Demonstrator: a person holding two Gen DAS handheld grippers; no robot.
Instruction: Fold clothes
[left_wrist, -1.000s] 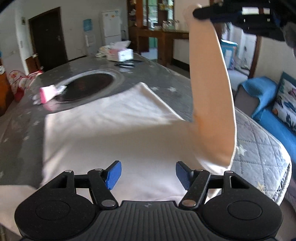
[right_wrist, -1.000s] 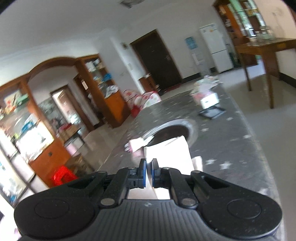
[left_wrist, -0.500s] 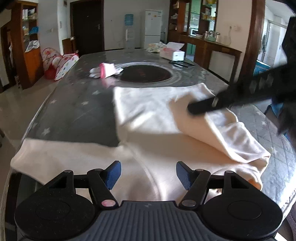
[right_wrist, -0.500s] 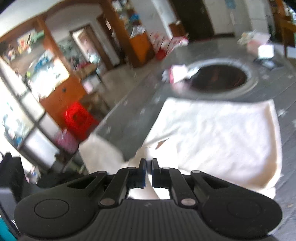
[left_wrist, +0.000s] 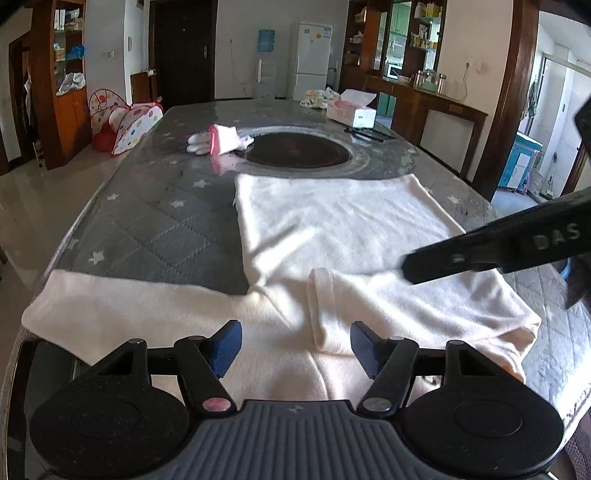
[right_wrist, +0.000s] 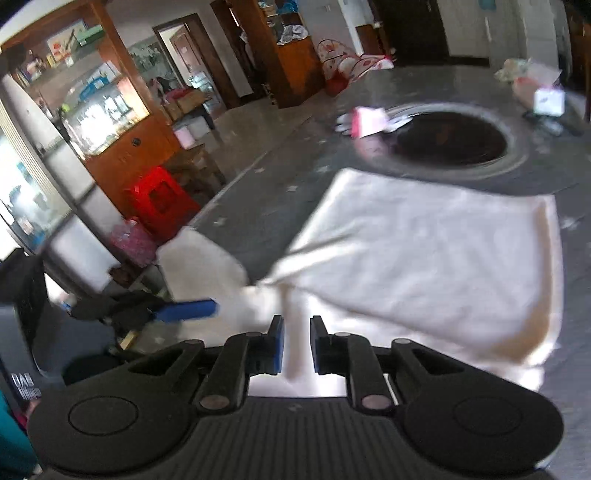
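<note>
From the left wrist, the cream sweatshirt (left_wrist: 343, 236) lies flat at the table's (left_wrist: 155, 229) near edge, its right sleeve (left_wrist: 406, 306) now folded across the chest instead of lifted; the left tongs (left_wrist: 295, 345) hover apart, closing slightly, clamping nothing. From the right wrist, the right tongs (right_wrist: 296, 345) are opening off the sleeve cloth, so this fold is laid and the other sleeve (right_wrist: 199, 258) comes next.

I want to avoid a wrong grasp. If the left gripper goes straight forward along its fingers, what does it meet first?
Most likely the folded-over sleeve of the cream garment, lying just ahead between the closing, still empty jaws of the left gripper. Depth is uncertain.
</note>
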